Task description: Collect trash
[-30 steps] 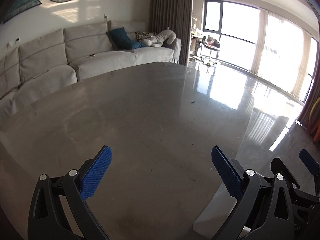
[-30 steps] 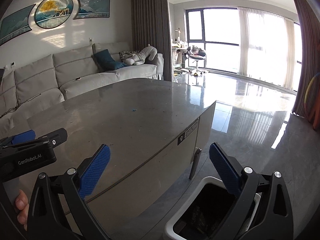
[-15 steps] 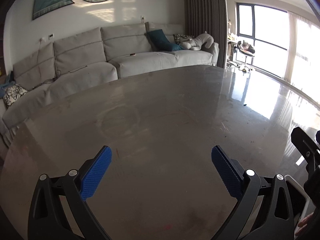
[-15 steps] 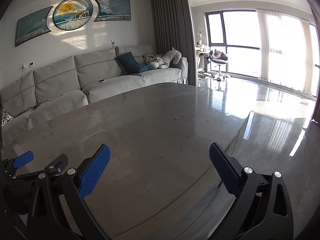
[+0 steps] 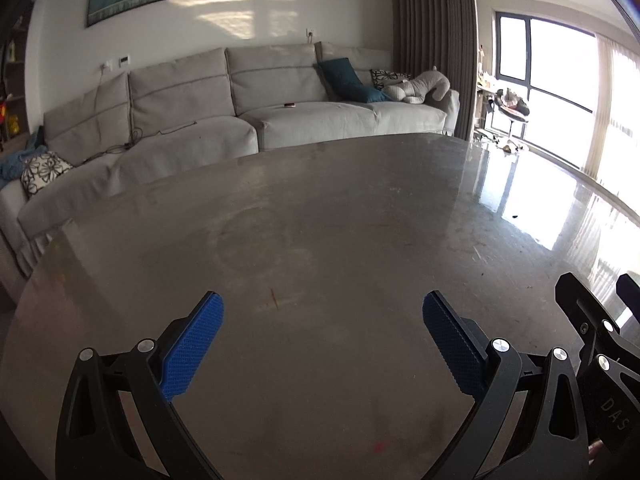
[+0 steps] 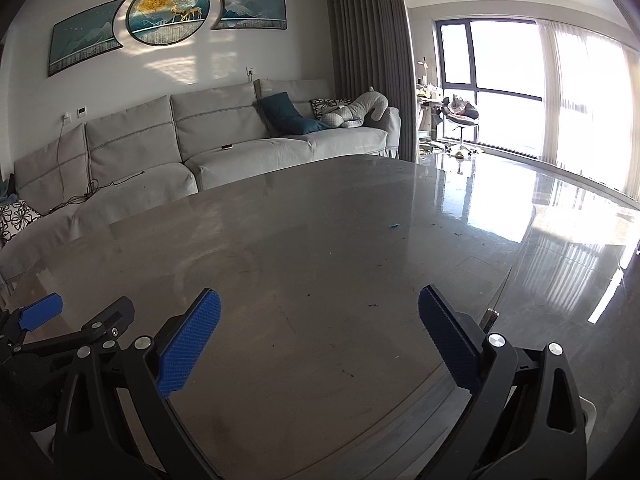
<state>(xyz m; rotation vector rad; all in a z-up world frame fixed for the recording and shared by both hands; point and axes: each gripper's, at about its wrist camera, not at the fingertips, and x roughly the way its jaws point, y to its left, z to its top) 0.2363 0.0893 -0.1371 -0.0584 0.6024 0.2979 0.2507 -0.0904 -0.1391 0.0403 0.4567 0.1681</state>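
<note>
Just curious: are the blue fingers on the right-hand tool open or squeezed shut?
Open. The right gripper has its two blue fingers spread wide, with only bare table between them.

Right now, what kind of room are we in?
It looks like a home living room. There is a long grey fabric sofa with a teal cushion, teal and gold wall pictures above it, and a big glossy grey stone table in front of both open grippers.

Tiny blue scrap [image 6: 395, 225] on table [image 6: 320, 280].
</note>
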